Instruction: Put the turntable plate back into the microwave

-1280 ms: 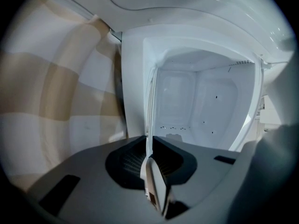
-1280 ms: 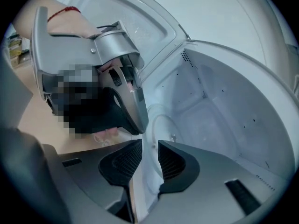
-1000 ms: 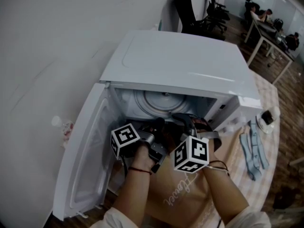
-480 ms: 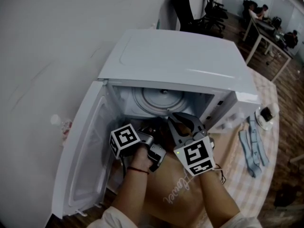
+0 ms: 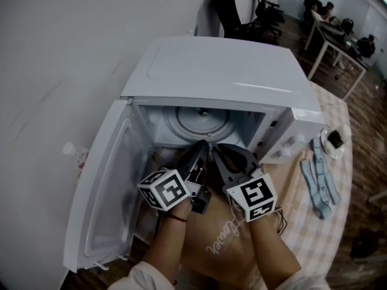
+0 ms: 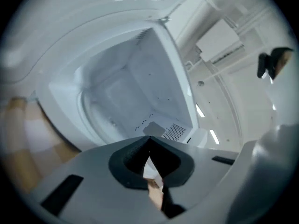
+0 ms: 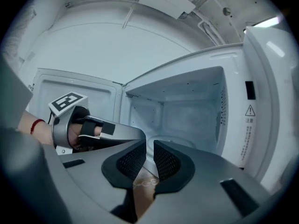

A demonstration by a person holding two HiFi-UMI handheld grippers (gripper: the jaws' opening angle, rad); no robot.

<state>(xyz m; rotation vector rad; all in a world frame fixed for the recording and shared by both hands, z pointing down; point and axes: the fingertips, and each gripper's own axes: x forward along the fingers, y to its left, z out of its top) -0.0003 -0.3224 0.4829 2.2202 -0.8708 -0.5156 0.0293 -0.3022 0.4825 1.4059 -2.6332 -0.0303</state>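
Both grippers have rolled over the last second and now sit side by side at the lower middle of the head view, their tips raised to the mouth of the open microwave [image 5: 224, 71]. Left gripper [image 5: 202, 145]: its jaws have just been closing and now meet pad to pad, with nothing caught between them. The left gripper view looks past them at the white inner face of the door [image 5: 103, 186], which hangs wide open at the left of the frame. Right gripper [image 5: 227, 153], just beside the left one: its pads stand a narrow slit apart and hold nothing, and only the cavity floor shows through the gap. The turntable plate [image 5: 202, 122] lies flat on the floor of the cavity, at the centre of the head view just above both sets of jaws — neither gripper touches it.
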